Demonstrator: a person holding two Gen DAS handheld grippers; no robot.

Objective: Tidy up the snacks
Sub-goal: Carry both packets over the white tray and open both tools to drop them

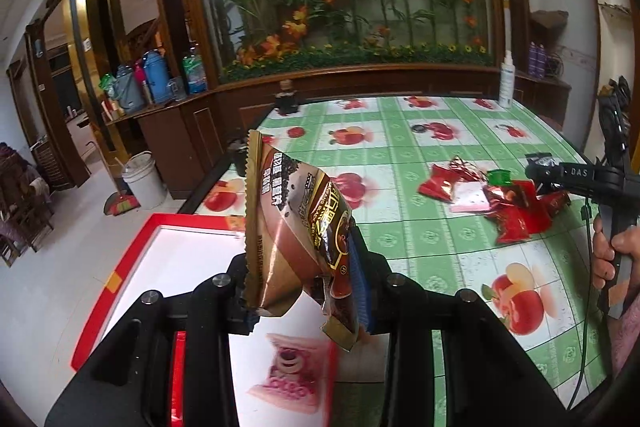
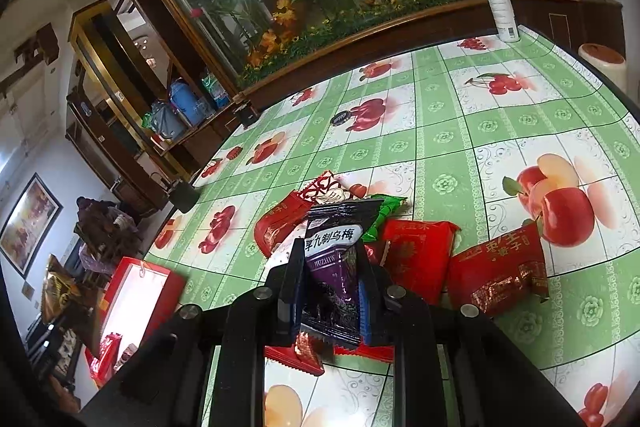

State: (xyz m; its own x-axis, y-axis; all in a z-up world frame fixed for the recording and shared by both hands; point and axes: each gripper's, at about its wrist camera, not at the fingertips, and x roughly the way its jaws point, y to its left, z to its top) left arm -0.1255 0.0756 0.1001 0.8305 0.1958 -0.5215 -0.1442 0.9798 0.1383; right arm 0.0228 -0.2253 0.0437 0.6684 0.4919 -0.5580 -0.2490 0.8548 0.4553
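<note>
The left gripper (image 1: 304, 267) clamps a brown packet (image 1: 296, 227) above the red box (image 1: 120, 267). The right gripper (image 2: 328, 287) pinches a purple packet (image 2: 332, 267) over the snack pile (image 2: 420, 259) on the table (image 2: 480, 131).

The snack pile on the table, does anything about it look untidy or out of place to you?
Yes: the remaining snack packets lie in a loose, overlapping heap on the tablecloth, at odd angles, outside the red box. Nothing looks torn or spilled.
</note>
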